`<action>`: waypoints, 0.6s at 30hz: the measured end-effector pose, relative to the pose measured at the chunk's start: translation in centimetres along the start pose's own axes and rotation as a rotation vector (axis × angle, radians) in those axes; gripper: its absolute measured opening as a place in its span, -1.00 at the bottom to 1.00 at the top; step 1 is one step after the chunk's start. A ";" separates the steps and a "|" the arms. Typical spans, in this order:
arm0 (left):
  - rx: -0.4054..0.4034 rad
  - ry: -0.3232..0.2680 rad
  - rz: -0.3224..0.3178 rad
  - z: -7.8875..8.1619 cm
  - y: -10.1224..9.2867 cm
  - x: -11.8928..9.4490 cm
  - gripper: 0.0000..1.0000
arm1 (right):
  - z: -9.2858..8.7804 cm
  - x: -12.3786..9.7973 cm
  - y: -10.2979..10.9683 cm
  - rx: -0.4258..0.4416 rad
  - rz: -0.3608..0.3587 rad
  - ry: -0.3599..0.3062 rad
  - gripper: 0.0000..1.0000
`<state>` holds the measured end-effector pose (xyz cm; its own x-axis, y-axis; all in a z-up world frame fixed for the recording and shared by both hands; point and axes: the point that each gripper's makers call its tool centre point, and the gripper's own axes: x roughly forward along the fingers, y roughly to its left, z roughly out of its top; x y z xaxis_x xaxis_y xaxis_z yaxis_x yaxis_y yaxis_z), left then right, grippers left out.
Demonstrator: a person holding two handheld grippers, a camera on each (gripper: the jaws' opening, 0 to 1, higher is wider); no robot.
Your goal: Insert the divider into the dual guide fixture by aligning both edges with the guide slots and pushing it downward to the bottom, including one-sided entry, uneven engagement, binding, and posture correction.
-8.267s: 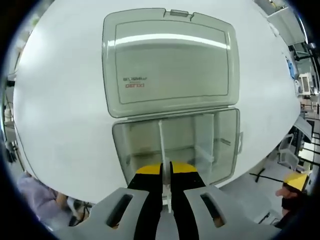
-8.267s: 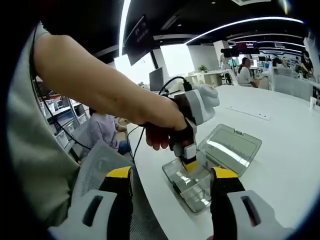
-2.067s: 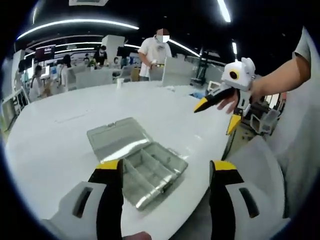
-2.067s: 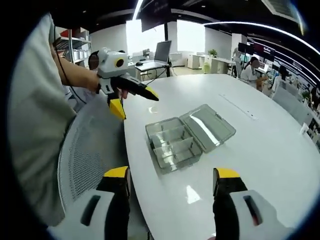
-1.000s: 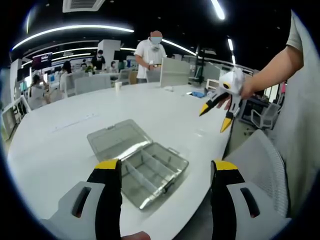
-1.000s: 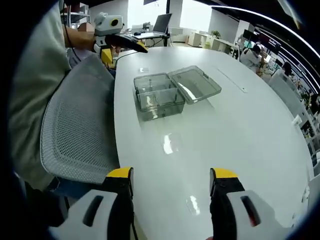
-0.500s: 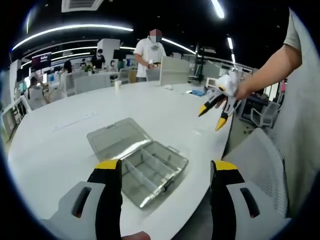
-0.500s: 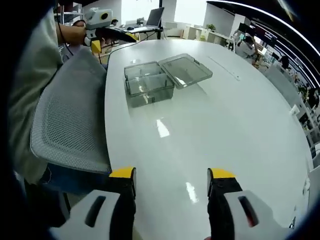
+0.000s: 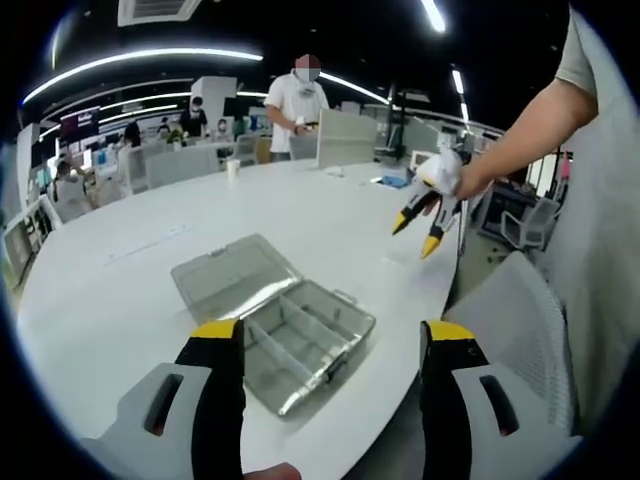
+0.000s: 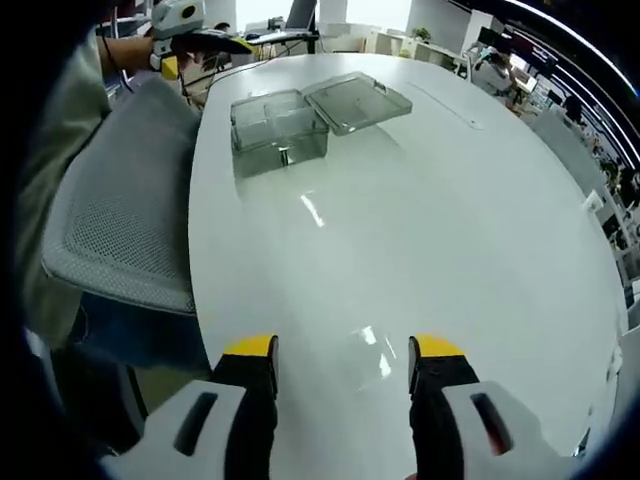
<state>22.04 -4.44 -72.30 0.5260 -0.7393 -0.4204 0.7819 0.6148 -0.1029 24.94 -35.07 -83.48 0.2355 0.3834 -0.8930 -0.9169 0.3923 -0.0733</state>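
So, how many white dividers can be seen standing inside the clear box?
3, all in the box: one long divider and two short cross dividers. More may be hidden; the plastic is clear.

Open office, white table (image 10: 450, 200), mesh chair (image 10: 110, 220).

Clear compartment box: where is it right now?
In the left gripper view the clear compartment box sits open on the white table near its edge, just ahead of the left gripper. In the right gripper view it lies far off, upper left, beside the grey mesh chair.
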 end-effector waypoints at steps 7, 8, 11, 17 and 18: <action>0.004 0.003 -0.005 0.0 -0.1 0.1 0.39 | -1.0 0.7 -0.1 -0.054 0.025 0.058 -0.10; 0.006 0.004 -0.006 0.0 -0.1 0.2 0.39 | -1.2 0.9 -0.2 -0.068 0.030 0.068 -0.11; 0.009 0.004 -0.009 0.1 -0.2 0.3 0.39 | -1.3 1.2 -0.2 -0.087 0.039 0.085 -0.10; 0.008 0.009 -0.010 0.0 -0.3 0.4 0.39 | -1.4 1.8 -0.7 -0.121 0.054 0.103 -0.13; 0.008 0.010 -0.011 0.0 -0.3 0.4 0.39 | -1.5 1.9 -0.7 -0.125 0.057 0.107 -0.13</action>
<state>22.01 -4.98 -72.46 0.5142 -0.7431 -0.4281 0.7901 0.6047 -0.1006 25.53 -35.85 -85.74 0.1523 0.3081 -0.9391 -0.9623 0.2629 -0.0698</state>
